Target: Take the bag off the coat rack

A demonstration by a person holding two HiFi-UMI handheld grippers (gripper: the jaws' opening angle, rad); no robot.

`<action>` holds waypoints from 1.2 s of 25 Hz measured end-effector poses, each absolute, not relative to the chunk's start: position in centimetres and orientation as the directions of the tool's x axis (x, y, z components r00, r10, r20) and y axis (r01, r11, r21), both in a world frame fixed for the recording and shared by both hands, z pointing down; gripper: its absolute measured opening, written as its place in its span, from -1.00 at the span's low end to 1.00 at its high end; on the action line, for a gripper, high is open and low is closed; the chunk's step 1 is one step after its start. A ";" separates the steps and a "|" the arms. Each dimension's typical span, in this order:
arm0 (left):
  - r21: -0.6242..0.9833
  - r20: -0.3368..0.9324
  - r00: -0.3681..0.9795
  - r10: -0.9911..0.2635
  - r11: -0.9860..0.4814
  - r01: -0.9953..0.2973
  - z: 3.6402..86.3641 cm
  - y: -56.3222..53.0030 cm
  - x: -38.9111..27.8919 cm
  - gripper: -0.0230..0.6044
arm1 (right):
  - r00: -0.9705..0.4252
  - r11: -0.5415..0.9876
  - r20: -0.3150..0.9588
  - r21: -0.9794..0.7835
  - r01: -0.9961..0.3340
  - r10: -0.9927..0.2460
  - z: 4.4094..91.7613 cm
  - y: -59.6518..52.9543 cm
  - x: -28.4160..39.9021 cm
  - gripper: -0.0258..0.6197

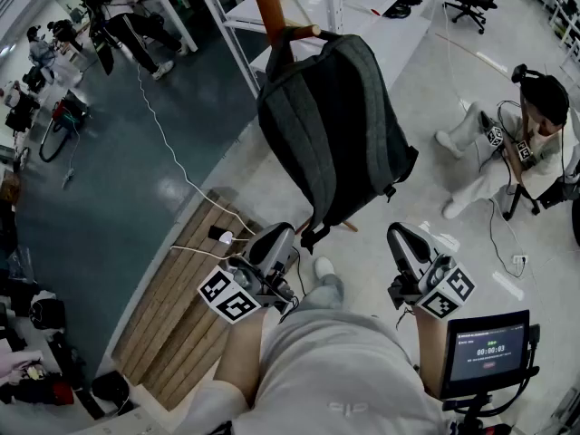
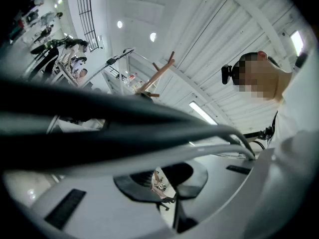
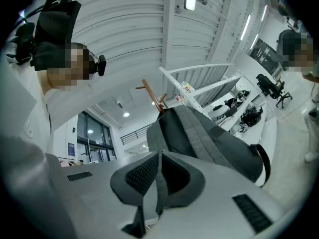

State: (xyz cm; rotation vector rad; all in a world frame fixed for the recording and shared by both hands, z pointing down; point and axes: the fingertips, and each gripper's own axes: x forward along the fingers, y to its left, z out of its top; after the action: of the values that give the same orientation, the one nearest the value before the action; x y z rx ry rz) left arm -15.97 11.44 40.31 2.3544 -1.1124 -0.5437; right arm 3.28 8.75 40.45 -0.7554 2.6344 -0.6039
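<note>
A dark grey backpack (image 1: 331,134) hangs by its top loop from a peg of the wooden coat rack (image 1: 267,3), straight ahead of me. My left gripper (image 1: 275,236) is held low, below the bag's bottom left corner and apart from it. It is shut and holds nothing. At the same height, below the bag's right side, my right gripper (image 1: 404,236) is also shut and empty. In the right gripper view the backpack (image 3: 214,141) fills the space just beyond the closed jaws (image 3: 157,176). In the left gripper view the closed jaws (image 2: 168,183) sit under blurred dark cables, with the rack top (image 2: 160,73) far off.
A strip of wooden planks (image 1: 177,302) with a white cable (image 1: 172,152) across it lies on the floor at left. A seated person (image 1: 530,134) is at the right. A small screen (image 1: 489,347) stands by my right arm. White tables (image 1: 381,25) are behind the rack.
</note>
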 end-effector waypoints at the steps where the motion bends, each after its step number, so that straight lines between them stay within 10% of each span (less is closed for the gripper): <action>1: 0.562 -0.151 0.583 -0.798 -0.555 -0.614 39.2 10.7 -17.4 -0.90 | -0.803 0.774 -0.202 -0.472 -0.421 -0.560 39.4 8.0 2.5 -0.88; 15: -0.148 0.075 0.554 -0.829 -0.559 -0.816 25.4 -5.6 -20.2 -0.47 | -0.821 0.870 -0.319 -0.314 -0.379 -0.473 33.3 -5.8 1.8 -0.88; 30: -0.383 0.466 0.344 -0.815 -0.537 -0.752 24.1 -13.1 -16.6 -0.47 | -0.876 0.944 -0.365 -0.217 -0.249 -0.315 28.3 -11.6 0.7 -0.88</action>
State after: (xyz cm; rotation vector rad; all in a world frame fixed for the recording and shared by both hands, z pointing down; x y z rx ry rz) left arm -16.63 -13.14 24.09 2.6561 -1.5538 1.0194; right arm 0.67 -11.55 28.32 -0.4082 2.6959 -0.2287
